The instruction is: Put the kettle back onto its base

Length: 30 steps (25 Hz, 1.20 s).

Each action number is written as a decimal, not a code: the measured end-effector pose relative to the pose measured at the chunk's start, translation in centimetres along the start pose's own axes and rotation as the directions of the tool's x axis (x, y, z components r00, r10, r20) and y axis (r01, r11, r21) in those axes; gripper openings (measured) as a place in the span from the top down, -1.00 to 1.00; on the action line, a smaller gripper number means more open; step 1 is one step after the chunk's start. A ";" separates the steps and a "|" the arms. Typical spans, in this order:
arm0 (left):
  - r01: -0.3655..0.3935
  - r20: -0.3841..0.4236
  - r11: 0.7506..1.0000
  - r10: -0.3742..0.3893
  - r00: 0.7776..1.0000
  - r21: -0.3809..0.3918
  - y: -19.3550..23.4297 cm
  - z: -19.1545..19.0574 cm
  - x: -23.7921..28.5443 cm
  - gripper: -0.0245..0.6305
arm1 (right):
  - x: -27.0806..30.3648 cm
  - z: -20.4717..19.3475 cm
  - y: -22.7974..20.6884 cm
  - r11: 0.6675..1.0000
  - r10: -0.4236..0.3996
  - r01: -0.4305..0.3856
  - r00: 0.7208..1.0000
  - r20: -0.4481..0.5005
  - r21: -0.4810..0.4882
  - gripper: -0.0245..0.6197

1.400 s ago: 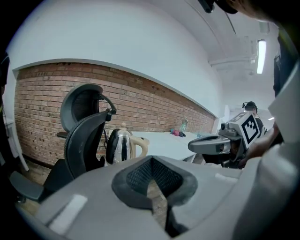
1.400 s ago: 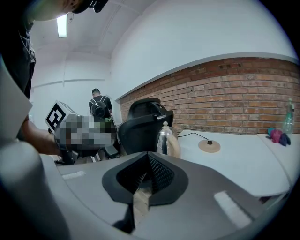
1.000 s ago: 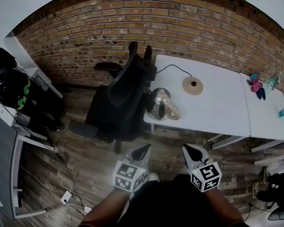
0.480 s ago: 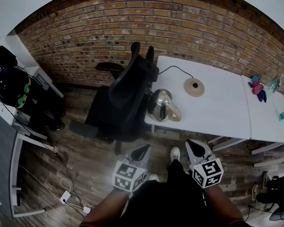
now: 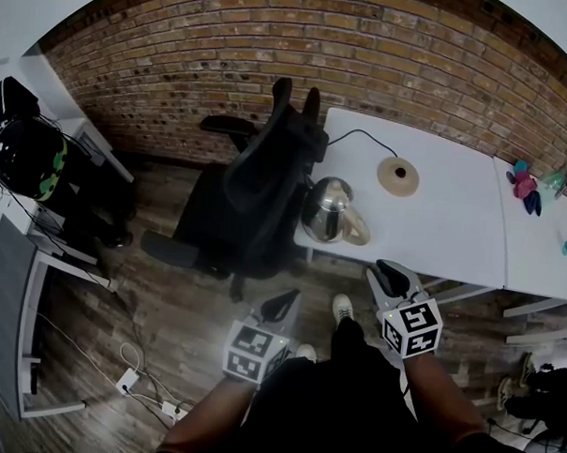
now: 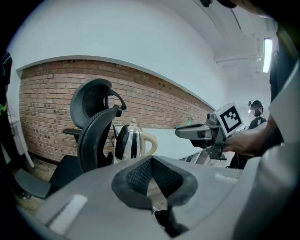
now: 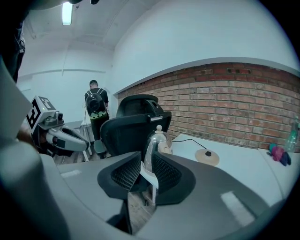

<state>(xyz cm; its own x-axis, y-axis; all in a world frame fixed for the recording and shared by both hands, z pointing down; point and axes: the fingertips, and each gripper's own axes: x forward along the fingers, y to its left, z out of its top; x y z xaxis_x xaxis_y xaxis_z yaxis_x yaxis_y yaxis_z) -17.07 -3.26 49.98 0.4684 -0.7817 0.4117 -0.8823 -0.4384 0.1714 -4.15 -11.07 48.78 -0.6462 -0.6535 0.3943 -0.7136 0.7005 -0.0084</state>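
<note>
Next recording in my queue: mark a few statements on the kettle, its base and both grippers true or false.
1. The shiny steel kettle with the cream handle sits on its round tan base. False: it stands on the white table, apart from the base.
2. The right gripper is open and empty. True.
3. The left gripper grips the kettle. False: it is shut on nothing, over the wooden floor.
4. A black office chair stands beside the table. True.
</note>
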 end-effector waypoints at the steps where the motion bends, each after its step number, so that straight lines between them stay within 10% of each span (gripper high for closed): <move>1: -0.001 -0.006 1.000 0.001 1.000 -0.005 0.1 -0.2 0.1 0.92 | 0.5 -0.1 -0.3 1.000 0.001 -0.001 1.000 -0.008 -0.006 0.56; 30: -0.111 -0.086 0.991 0.104 0.991 -0.077 3.4 -0.9 5.6 0.92 | 13.8 -5.2 -5.8 0.989 0.091 -0.117 0.965 -0.244 -0.093 0.22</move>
<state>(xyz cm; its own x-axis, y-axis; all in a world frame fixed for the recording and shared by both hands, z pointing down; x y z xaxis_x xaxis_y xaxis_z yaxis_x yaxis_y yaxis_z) -17.48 -8.66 53.69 0.3680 -0.7821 0.5030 -0.9298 -0.3131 0.1934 -7.50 -22.68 59.02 -0.6230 -0.4969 0.6041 -0.6046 0.7959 0.0311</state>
